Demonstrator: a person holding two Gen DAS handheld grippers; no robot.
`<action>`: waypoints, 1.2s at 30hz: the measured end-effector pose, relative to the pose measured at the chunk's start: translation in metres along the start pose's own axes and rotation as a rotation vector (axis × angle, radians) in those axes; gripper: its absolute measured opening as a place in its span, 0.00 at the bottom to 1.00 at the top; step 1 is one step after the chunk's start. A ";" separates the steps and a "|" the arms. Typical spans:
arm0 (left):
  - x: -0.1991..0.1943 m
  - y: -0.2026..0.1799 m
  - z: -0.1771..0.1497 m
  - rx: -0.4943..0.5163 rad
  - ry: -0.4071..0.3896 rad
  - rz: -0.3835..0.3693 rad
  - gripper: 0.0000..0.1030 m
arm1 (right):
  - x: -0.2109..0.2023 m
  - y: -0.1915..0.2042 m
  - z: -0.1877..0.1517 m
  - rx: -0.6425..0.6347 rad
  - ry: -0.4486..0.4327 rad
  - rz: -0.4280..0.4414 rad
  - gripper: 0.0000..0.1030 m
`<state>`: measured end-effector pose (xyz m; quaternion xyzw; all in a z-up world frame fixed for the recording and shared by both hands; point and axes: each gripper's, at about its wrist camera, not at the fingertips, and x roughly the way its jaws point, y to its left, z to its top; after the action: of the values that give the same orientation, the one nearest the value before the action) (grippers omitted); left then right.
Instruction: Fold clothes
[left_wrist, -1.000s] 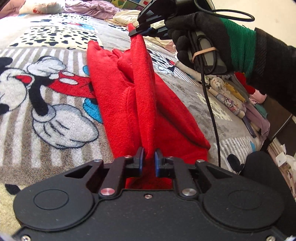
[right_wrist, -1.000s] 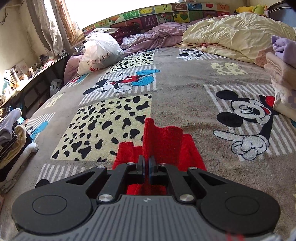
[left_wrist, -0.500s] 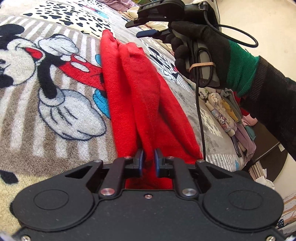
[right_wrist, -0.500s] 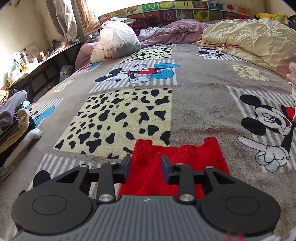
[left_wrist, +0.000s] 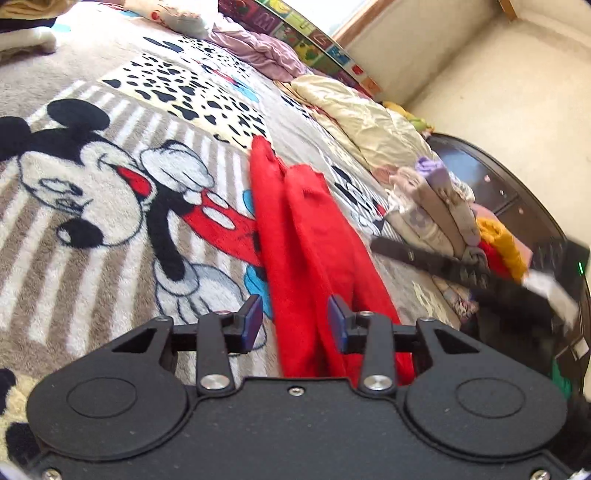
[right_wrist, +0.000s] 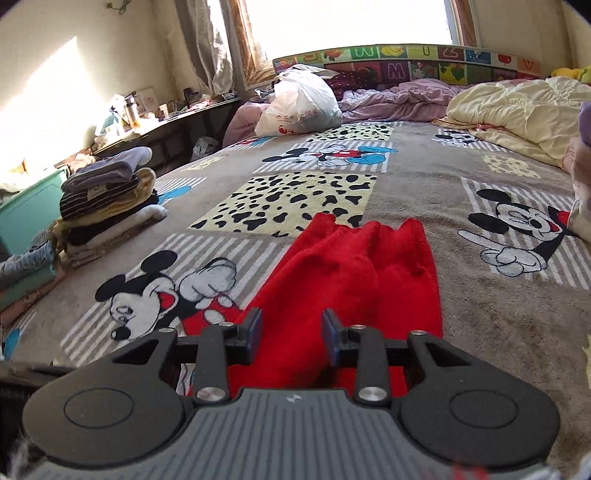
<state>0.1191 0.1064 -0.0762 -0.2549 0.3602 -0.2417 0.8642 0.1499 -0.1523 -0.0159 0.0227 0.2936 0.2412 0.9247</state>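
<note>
Red garment (right_wrist: 354, 280) lies on the cartoon-print blanket (right_wrist: 480, 314) as a long narrow strip, layers doubled lengthwise with soft ridges along the top; far end bunched into three humps toward 12 o'clock in the right wrist view; in the left wrist view the same strip (left_wrist: 306, 236) runs from 6 toward 12 o'clock.

Left gripper (left_wrist: 295, 323): jaws parted wide, cloth passing between the pads without being pinched; holds nothing. Right gripper (right_wrist: 291, 332): likewise spread, red cloth beneath and between the fingers, nothing clamped; a blurred part of it shows at 3 o'clock in the left wrist view.

Judgement: both tools sit at the strip's near end with jaws slack, which fits either a release after laying a fold or a set-up for a fresh pinch; the frames do not settle which. Narrow shape suggests a lengthwise fold is in place; a crosswise fold would still make it stack-sized.

Containers: teal bin (right_wrist: 29, 210) at 9 o'clock, contents not visible; white plastic bag (right_wrist: 299, 103) at 12 o'clock, full, contents hidden. Folded stack (right_wrist: 107, 199) rests beside the bin on the bed edge; a second stack of folded clothes (left_wrist: 439, 218) at 3 o'clock in the left view; likely destinations for finished pieces.
</note>
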 end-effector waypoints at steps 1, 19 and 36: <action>0.001 0.001 0.002 -0.012 -0.008 0.007 0.35 | -0.006 0.011 -0.011 -0.037 -0.014 0.010 0.35; 0.004 0.010 0.019 -0.107 -0.103 0.035 0.35 | -0.015 0.143 -0.102 -0.554 -0.042 -0.230 0.17; 0.077 -0.025 0.102 0.092 -0.070 0.173 0.34 | -0.020 0.129 -0.092 -0.398 -0.019 -0.041 0.26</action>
<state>0.2373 0.0681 -0.0372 -0.1911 0.3390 -0.1737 0.9047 0.0286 -0.0570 -0.0573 -0.1642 0.2317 0.2756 0.9184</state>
